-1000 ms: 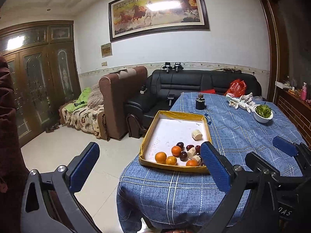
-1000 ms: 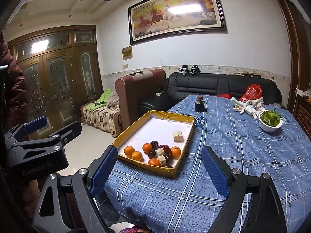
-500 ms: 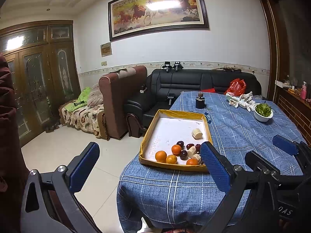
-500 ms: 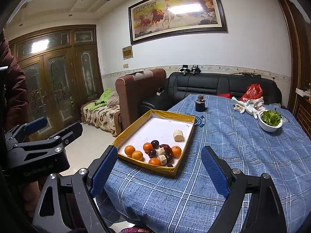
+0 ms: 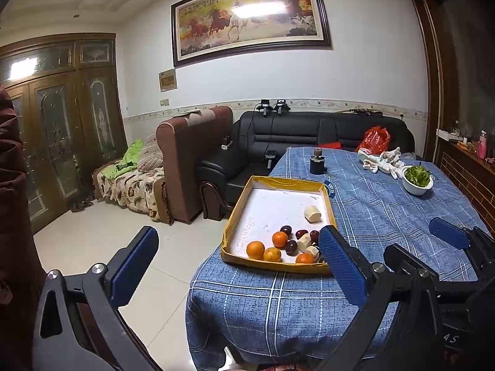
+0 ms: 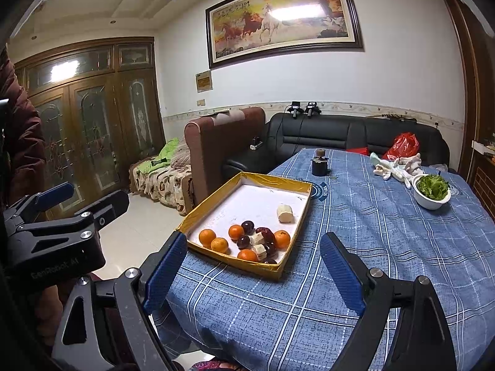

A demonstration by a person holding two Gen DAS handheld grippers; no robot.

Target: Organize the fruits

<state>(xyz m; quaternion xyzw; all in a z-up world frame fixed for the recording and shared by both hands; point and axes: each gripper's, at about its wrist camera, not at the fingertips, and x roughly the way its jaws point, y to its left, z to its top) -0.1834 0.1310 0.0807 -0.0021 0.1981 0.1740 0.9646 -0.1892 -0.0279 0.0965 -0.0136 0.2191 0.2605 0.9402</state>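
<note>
A shallow yellow-rimmed tray [image 5: 289, 184] [image 6: 272, 182] lies on the blue checked tablecloth near the table's front left corner. Its near end holds several oranges [image 5: 255, 249] [image 6: 207, 237], dark red plums [image 5: 291, 247] [image 6: 247, 226] and pale cut fruit pieces [image 5: 303, 241] [image 6: 257, 239]. One pale piece [image 5: 312, 214] [image 6: 284, 213] lies apart, farther back in the tray. My left gripper [image 5: 236, 267] hangs open before the table's corner, short of the tray, nothing between its blue pads. My right gripper [image 6: 253, 275] stands open over the tablecloth, just short of the tray, also empty.
A white bowl of greens [image 5: 417, 180] [image 6: 432, 191] sits at the table's right side, with a white cloth bundle [image 6: 396, 167] and a small dark jar [image 5: 317, 164] [image 6: 319, 164] farther back. Sofas stand beyond the table. Tiled floor lies to the left.
</note>
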